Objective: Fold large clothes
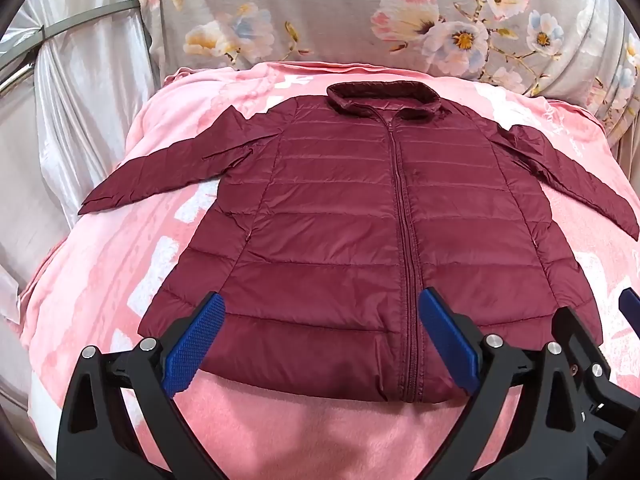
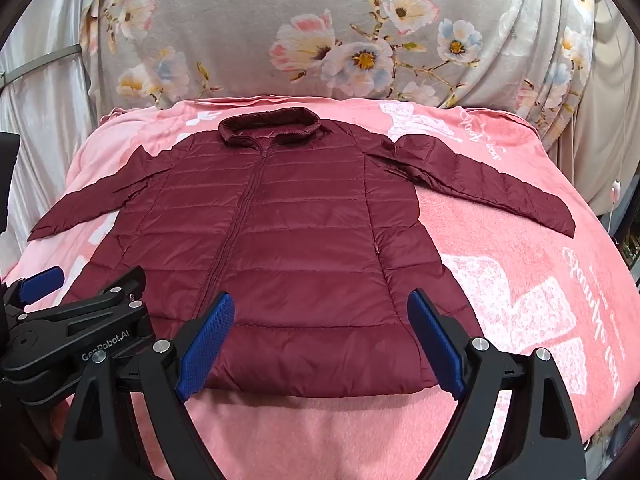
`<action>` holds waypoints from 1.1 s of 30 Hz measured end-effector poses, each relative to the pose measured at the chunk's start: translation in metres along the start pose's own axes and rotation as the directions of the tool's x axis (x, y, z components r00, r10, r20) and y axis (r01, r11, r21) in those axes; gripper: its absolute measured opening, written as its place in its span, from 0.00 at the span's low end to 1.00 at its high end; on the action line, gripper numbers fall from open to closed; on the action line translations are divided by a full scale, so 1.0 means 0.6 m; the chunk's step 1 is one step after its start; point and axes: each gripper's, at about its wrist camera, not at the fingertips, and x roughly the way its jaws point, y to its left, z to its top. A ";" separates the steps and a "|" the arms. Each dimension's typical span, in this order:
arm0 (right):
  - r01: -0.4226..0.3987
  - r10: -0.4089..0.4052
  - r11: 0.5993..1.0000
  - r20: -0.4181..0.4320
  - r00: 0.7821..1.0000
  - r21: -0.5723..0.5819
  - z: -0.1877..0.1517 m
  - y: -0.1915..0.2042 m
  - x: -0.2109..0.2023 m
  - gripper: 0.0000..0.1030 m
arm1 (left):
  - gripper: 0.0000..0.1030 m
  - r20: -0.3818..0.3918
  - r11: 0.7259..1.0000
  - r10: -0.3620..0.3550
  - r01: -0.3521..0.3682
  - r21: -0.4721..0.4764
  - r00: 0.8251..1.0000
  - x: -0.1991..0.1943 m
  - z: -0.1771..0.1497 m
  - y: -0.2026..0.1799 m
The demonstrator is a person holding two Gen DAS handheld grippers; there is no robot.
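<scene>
A maroon quilted jacket [image 1: 340, 232] lies flat, zipped, front up, on a pink blanket [image 1: 320, 432], collar away from me and both sleeves spread out to the sides. It also shows in the right wrist view [image 2: 288, 248]. My left gripper [image 1: 320, 344] is open and empty, hovering over the hem left of the zip. My right gripper [image 2: 320, 340] is open and empty over the hem's right half. Each gripper shows at the edge of the other's view, the right gripper [image 1: 628, 308] and the left gripper [image 2: 80, 304].
The pink blanket [image 2: 520, 280] covers the raised surface. A grey floral cloth [image 1: 340, 12] hangs behind the collar. Shiny silver fabric [image 1: 80, 92] hangs at the left. The blanket drops off at the left and right edges.
</scene>
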 end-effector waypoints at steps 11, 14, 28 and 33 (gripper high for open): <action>0.002 -0.002 1.000 -0.006 1.000 -0.002 0.001 0.001 0.002 0.84 | 0.92 -0.001 1.000 -0.002 0.002 0.002 1.000 -0.001 -0.002 0.002; 0.003 -0.003 1.000 -0.007 1.000 -0.004 0.001 0.001 0.002 0.84 | 0.92 -0.001 1.000 -0.003 0.003 0.000 1.000 -0.002 -0.002 0.004; 0.004 -0.004 1.000 -0.009 1.000 -0.006 0.001 0.000 0.002 0.84 | 0.92 -0.002 1.000 -0.006 0.006 -0.001 1.000 0.000 -0.001 0.004; 0.013 -0.013 1.000 -0.008 1.000 0.004 0.005 -0.003 0.000 0.84 | 0.92 0.001 1.000 0.002 -0.002 -0.004 1.000 0.004 -0.003 0.008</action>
